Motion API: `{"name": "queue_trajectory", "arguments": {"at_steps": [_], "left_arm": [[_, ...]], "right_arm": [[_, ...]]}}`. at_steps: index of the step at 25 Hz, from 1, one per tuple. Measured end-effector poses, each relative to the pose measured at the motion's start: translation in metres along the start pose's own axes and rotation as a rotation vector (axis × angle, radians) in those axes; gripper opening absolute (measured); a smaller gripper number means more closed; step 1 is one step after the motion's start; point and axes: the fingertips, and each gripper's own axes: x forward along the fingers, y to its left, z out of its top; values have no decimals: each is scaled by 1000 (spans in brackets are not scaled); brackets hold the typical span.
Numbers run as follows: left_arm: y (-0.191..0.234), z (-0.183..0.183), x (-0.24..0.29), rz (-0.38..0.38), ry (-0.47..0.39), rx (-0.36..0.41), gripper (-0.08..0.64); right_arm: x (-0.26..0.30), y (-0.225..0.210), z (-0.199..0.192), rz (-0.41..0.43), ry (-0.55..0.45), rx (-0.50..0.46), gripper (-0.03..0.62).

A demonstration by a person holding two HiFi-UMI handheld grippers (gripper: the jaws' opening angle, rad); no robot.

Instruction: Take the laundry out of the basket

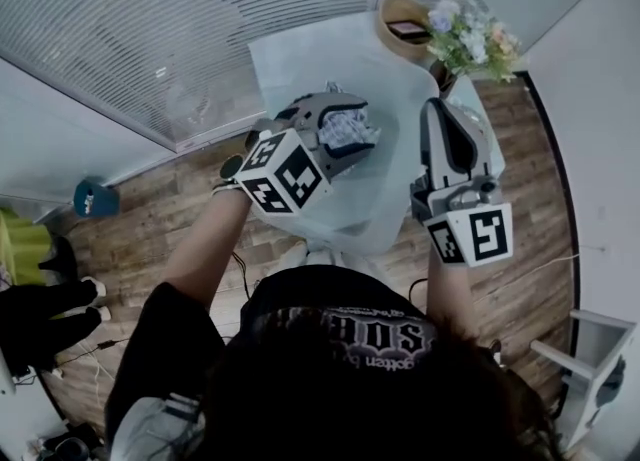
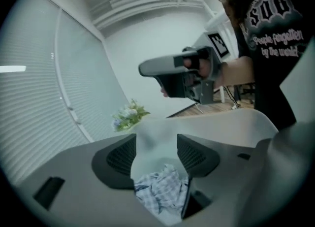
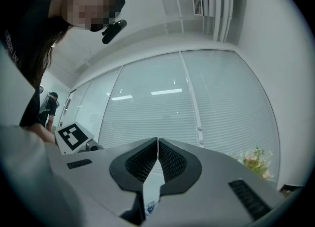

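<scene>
Big pale bench (image 1: 300, 69) fills the middle of the head view, with flowers (image 1: 470, 37) at its far right corner. I can't spot a laundry basket anywhere. The left tool (image 2: 156, 149) hangs over the bench with its jaws apart, and a crumpled checked cloth (image 2: 160, 191) sits loose deep between them, pads not pinching it. The right tool (image 3: 157, 159) is clenched tip to tip, aimed up at the blinds (image 3: 197, 108), with nothing clearly gripped. The cloth looks thin, light and floppy, so I'd guess it sags and slides out of any loose hold. Best bet imo: bite a bunched fold in the middle of the wad, not a single-layer edge.
</scene>
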Motion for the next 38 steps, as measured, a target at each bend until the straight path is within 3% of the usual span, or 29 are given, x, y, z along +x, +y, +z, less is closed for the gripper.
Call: {"name": "queue_trajectory", "arguments": {"at_steps": [4,8,11,16,20,27,32,38], "left_arm": [[-12,-27,14,-114,111,83,300],[-24,-44,30,-220,183,89,366],[-32,-53,42,-284,236,139,442],[-35,-74,65,-326,309,213,471],[-44,-97,81,-367,370,262,537],[-50,-133,104,-402,448,231,560],[-50,-145,117,-396,438,200,560],[-59,-168,127,-421,487,205,560]], "right_arm": [[1,-5,1,-10,5,-10,29],[1,-10,0,-19,9,-16,29],[0,-13,-1,-31,12,-17,29],[-1,-19,-1,-50,16,-20,29],[-5,-23,1,-67,17,-26,29],[-10,-26,2,-84,23,-35,29],[-11,-25,0,-85,30,-34,29],[-15,-30,0,-98,37,-40,29]]}}
